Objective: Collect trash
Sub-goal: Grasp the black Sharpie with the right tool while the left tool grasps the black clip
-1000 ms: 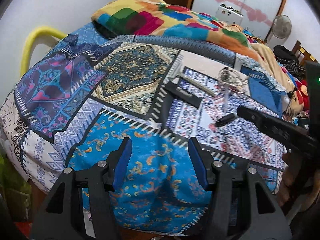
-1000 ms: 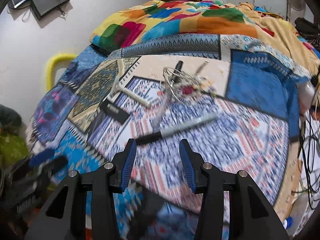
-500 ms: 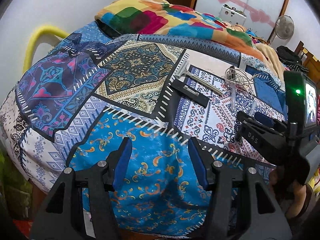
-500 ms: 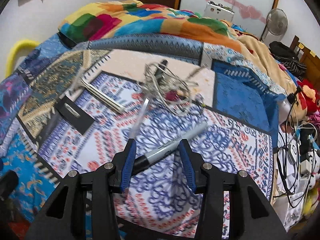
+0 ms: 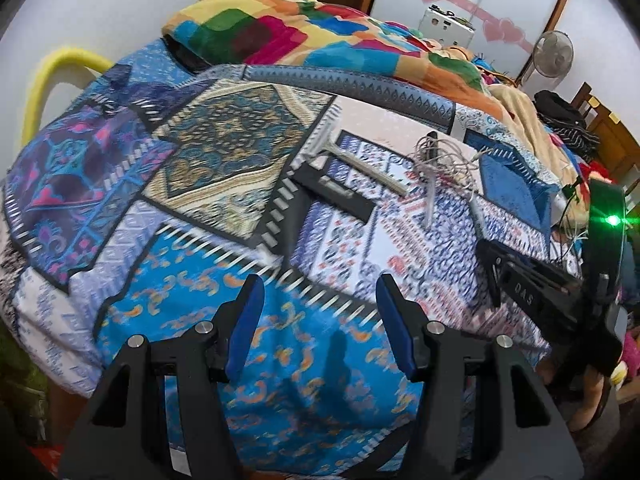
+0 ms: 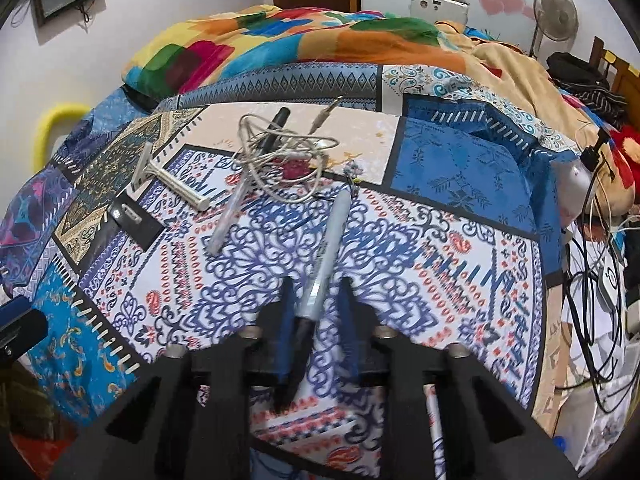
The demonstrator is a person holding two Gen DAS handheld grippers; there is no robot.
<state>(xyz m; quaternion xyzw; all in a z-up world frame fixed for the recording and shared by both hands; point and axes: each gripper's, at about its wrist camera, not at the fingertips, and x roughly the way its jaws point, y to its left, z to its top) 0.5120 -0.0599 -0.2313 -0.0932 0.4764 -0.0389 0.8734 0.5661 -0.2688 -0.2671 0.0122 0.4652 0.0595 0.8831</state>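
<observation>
Trash lies on a patterned bedsheet: a grey marker with a black cap, a clear pen, a white razor, a flat black card and a tangled white cable over a black pen. My right gripper has its fingers on either side of the marker's lower end, narrowed but with gaps showing. My left gripper is open and empty over the blue patch at the bed's near edge. The razor, the card and the cable also show in the left wrist view.
A colourful blanket is heaped at the far end of the bed. A yellow rail stands at the left. Cables and clutter hang off the right side. A fan stands at the back right.
My right gripper has moved forward and down onto the marker, and its jaws have narrowed around it. The left gripper has barely moved and stays open.
</observation>
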